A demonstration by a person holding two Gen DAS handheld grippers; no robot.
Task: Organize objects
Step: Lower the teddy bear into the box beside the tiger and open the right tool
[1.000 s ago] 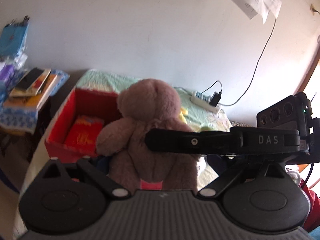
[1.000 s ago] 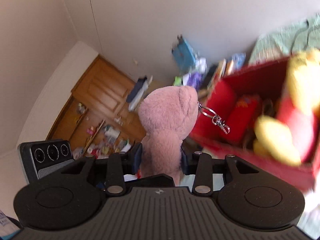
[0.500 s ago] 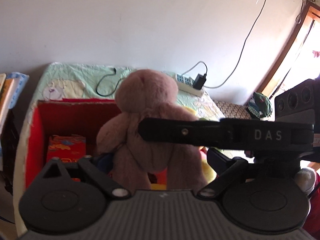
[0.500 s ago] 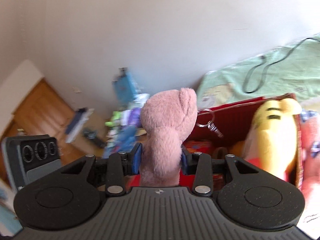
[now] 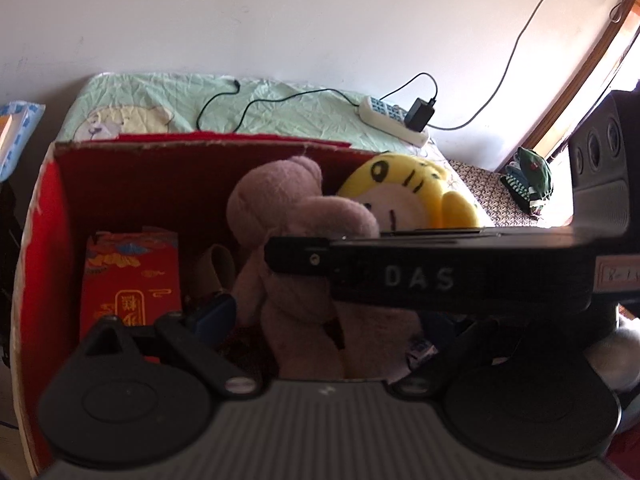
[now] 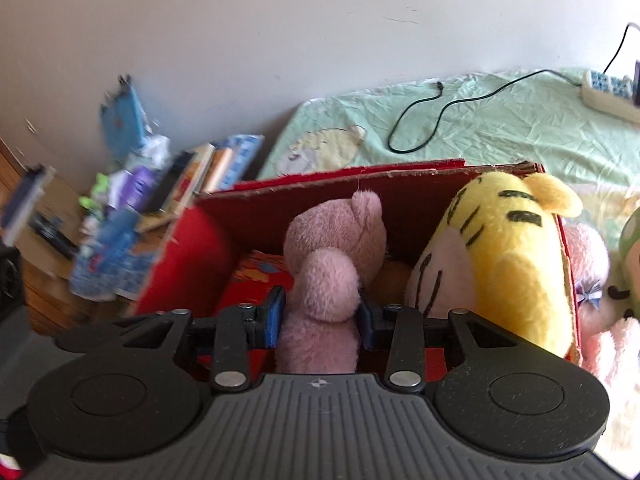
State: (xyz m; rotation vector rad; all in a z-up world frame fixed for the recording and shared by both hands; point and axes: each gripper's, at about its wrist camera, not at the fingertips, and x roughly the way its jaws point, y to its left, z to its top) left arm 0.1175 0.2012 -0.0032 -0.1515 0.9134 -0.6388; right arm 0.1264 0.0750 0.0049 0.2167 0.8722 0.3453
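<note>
Both cameras sit just behind their own tongs and look forward and slightly down into the red box [image 5: 44, 216], close to it. The left wrist view faces the box's far wall and the bed [image 5: 168, 100] beyond, with the right tongs [image 5: 312, 258] crossing in from its right side. The right wrist view faces the same way from further right. Both share the pink bear [image 6: 336, 248], the yellow plush [image 6: 508, 256], the box and the power strip [image 5: 394, 120].
</note>
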